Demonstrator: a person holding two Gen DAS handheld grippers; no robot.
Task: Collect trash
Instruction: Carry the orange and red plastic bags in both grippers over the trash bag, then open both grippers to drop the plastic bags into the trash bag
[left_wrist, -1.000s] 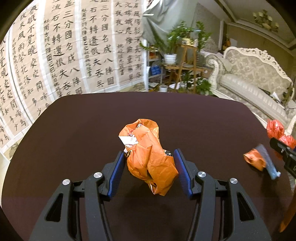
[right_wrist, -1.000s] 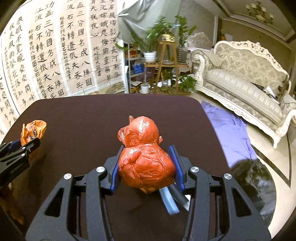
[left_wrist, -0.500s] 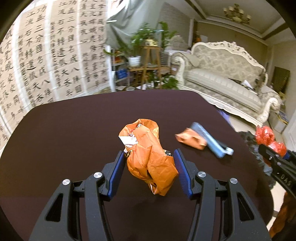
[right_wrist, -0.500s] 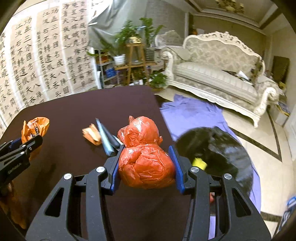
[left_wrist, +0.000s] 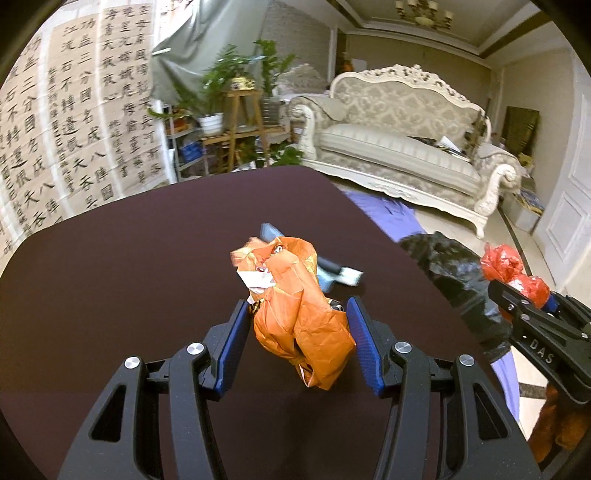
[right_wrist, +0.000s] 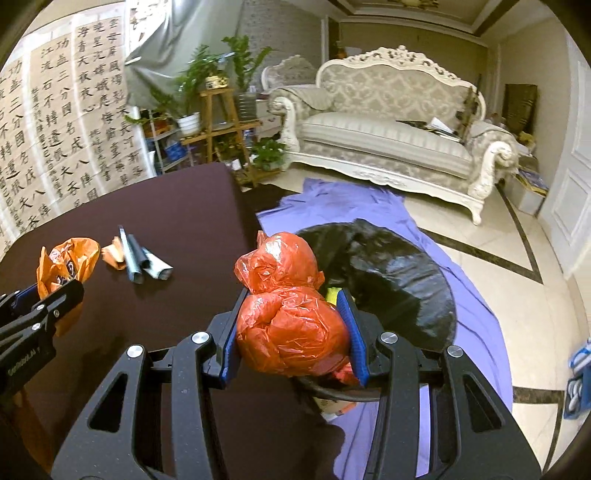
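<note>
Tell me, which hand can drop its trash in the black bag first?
Probably the right. The right gripper holds the red bag at the black trash bag; the left gripper holds the orange bag over the table.

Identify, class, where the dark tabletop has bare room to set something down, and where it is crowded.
Bare: the broad stretch of tabletop toward the calligraphy wall. Crowded: the sofa-side edge, around the small orange scrap and grey-blue wrappers.

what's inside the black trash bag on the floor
In the right wrist view, the black trash bag shows a yellow scrap at its mouth; the red bag in the right claw hides the rest.
</note>
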